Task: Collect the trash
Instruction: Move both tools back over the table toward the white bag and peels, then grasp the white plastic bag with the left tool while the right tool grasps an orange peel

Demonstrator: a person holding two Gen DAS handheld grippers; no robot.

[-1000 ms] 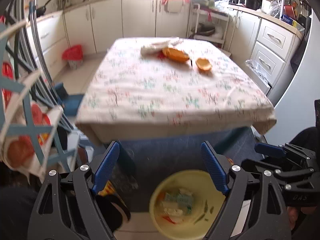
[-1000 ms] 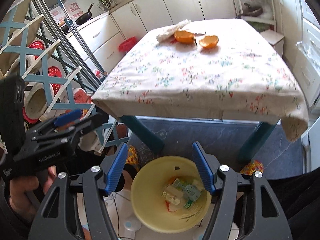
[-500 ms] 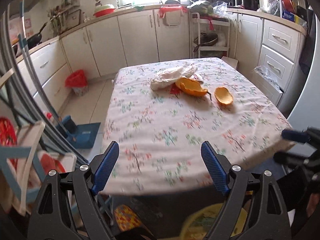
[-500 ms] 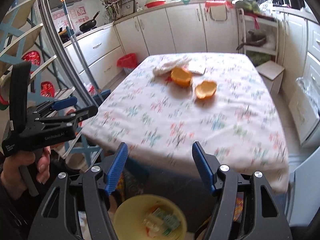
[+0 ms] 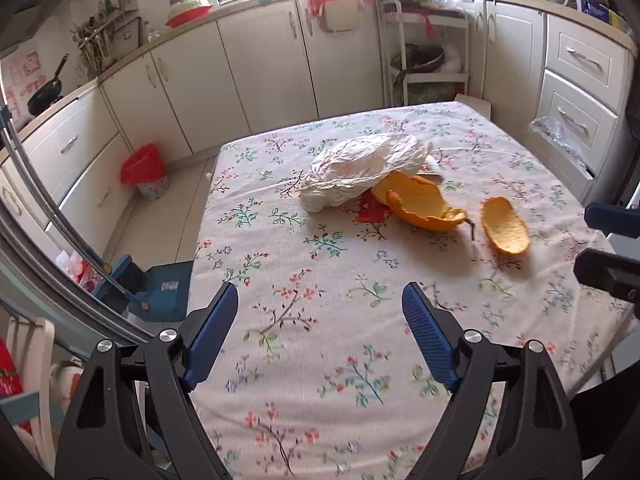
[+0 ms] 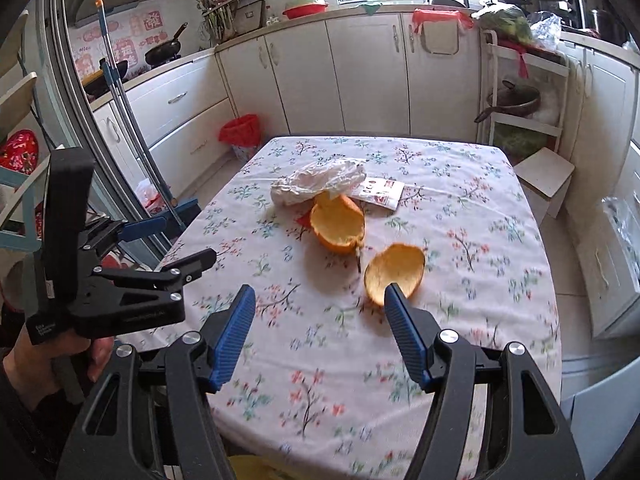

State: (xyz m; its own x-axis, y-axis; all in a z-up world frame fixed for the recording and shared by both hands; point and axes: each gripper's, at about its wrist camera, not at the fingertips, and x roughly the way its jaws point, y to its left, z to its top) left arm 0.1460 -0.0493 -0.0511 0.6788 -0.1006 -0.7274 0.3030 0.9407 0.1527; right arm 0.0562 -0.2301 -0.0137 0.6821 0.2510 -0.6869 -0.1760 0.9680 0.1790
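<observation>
Now your right gripper (image 6: 320, 312) hangs half-open, empty — the near orange peel (image 6: 394, 274) just beyond its right finger, long axis slanting away rightward; left gripper (image 5: 320, 312) wide, empty.

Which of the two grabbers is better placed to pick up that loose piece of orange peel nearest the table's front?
Probably the right gripper: open, empty, the small peel lies just beyond its fingertip.

A matt woven cloth printed with small flowers (image 5: 320, 264) covers the table. On it lies a crinkled, faintly glossy white plastic bag (image 5: 360, 168), two orange fruit rinds — the larger (image 5: 420, 204) and the smaller (image 5: 505, 230) — pithy and rough inside, and a flat printed paper packet (image 6: 380, 192). The cream kitchen cabinets (image 5: 264, 64) look smooth and satiny — their handles metal.
</observation>
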